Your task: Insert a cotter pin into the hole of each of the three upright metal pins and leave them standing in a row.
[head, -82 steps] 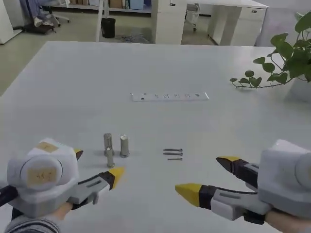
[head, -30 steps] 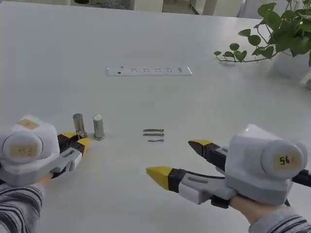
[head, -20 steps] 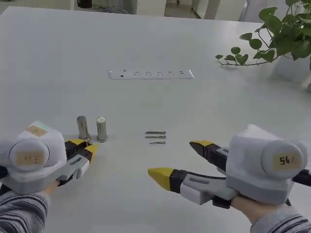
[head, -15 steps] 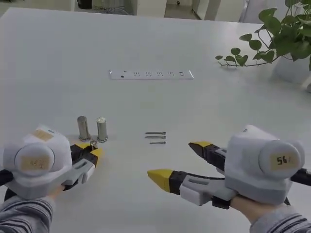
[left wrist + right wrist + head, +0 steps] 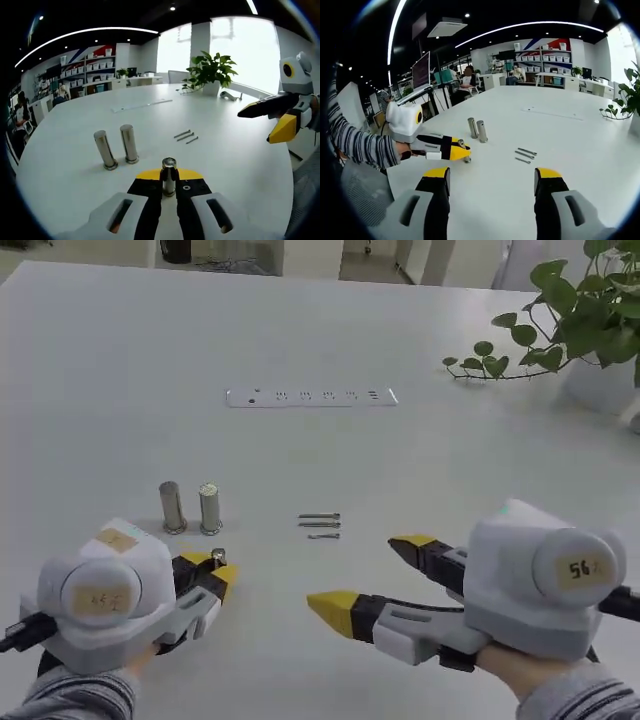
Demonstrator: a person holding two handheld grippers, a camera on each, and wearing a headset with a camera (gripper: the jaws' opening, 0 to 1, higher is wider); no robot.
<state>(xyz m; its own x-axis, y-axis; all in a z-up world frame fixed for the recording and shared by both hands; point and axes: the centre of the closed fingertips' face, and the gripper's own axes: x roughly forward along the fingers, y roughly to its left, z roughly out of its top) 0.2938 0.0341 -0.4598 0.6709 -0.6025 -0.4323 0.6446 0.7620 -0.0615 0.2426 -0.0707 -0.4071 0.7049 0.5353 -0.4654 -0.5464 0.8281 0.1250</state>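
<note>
Left of the cotter pins point(image 5: 320, 524), the left gripper point(image 5: 212, 568) clamps a metal pin point(image 5: 169, 175); the right gripper point(image 5: 352, 572), labelled 56, has its jaws spread

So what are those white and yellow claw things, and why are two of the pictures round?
They are grabbing tools, not a robot: a person holds one in each hand. The picture that is not round comes from a camera on the person's head. The two round ones come from small cameras riding on the tools. The left gripper pinches one metal pin between its yellow tips. The right gripper is open and holds nothing. On the white table stand two more metal pins, beside three little cotter pins. Farther back lie a power strip and a leafy plant.
</note>
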